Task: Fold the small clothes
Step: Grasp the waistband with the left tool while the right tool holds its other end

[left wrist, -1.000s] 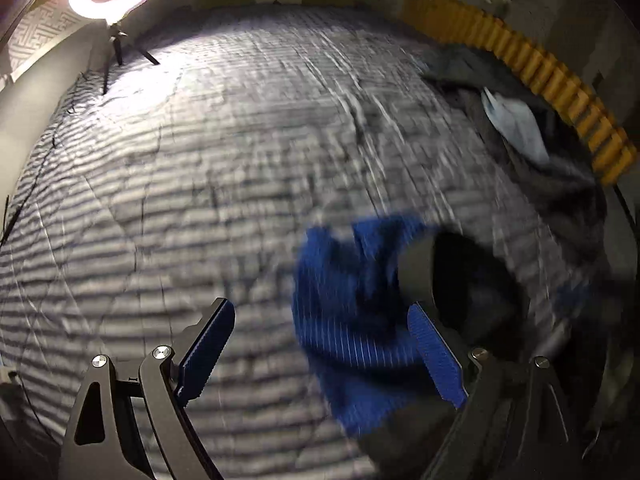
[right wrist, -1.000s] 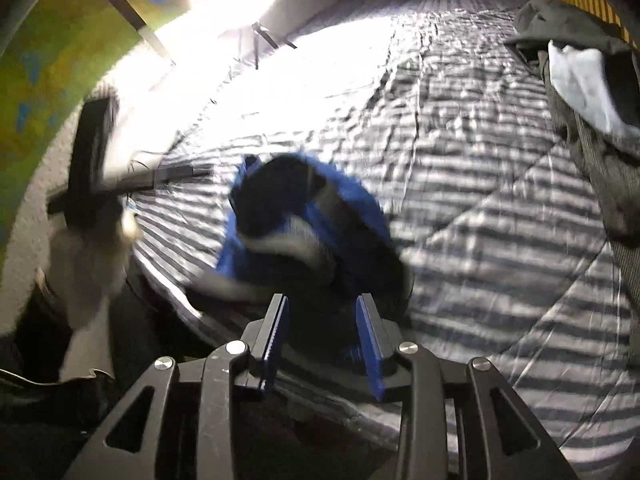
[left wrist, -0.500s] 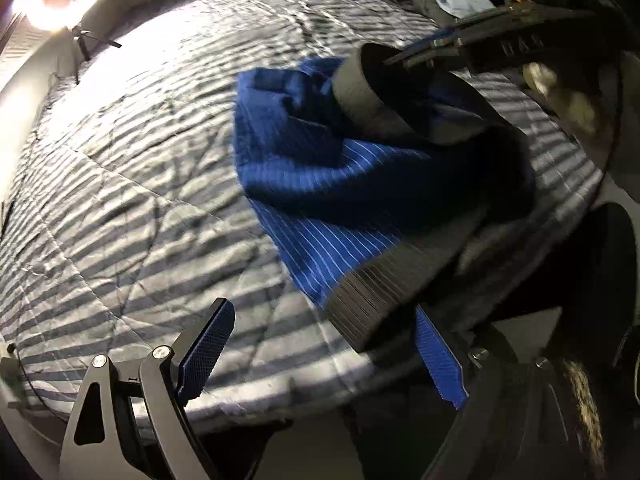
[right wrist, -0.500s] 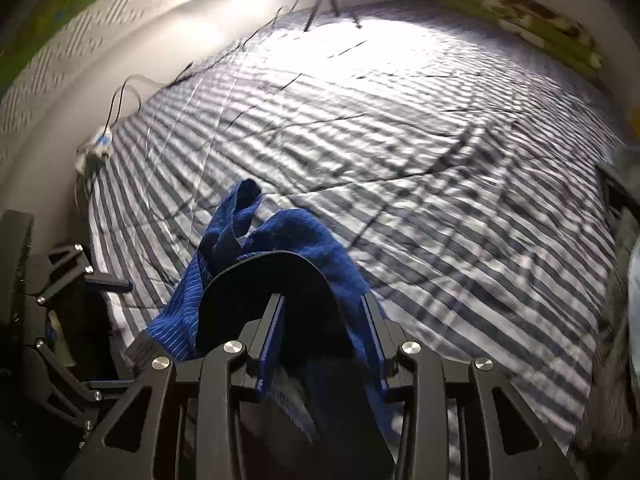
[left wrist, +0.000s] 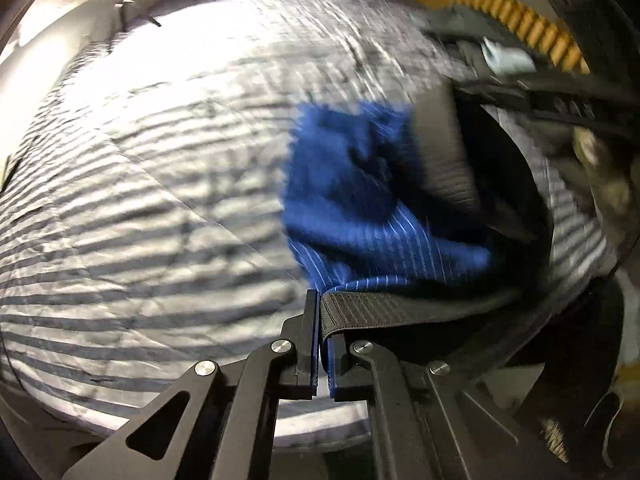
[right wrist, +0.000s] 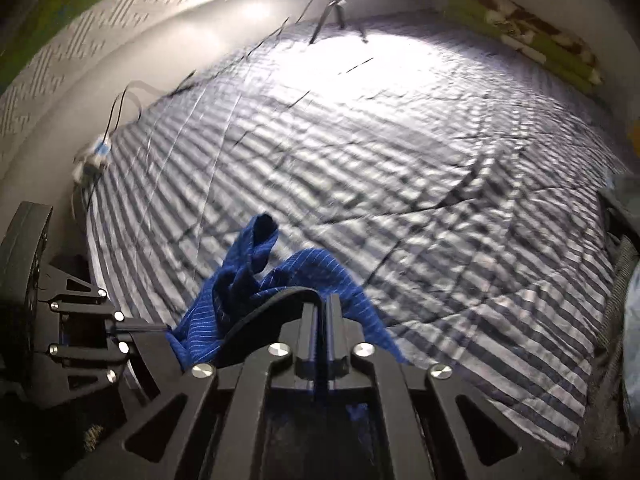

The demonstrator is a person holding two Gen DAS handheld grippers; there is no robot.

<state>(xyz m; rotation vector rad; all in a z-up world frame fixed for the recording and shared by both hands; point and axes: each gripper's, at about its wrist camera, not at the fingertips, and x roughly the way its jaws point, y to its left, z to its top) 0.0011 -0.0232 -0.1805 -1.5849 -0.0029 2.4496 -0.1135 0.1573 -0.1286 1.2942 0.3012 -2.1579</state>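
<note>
Both sets of fingers had just closed. A second before, my left gripper (left wrist: 320,344) stood wide open above the striped bed quilt (left wrist: 140,200) with the blue pinstriped garment (left wrist: 360,208) loose ahead of it; now its fingers were clenched on the dark ribbed waistband (left wrist: 384,310), which ran from between the pads off toward the lower right of the left wrist view. My right gripper (right wrist: 322,340) had been partly open around the same bundle, and now its fingers were pressed together too, with a dark band of cloth curving out from them and blue fabric spilling to either side at the lower centre of the right wrist view. I judged that to be another stretch of the same waistband, though the fingers hid the contact itself.

So the garment sat at the near edge of the bed, bunched and partly lifted, pinched at two points. One blue fold stood up in a peak just above my right fingers. In the right wrist view my left gripper showed at the lower left edge, close by.

To me that meant the pick-up was done and the spreading was not: the cloth was crumpled, nothing yet folded. I expected to need the two holds drawn apart to tension the waistband before laying it flat on the quilt. The left view was smeared, so I could not judge how deep that bite was.
</note>
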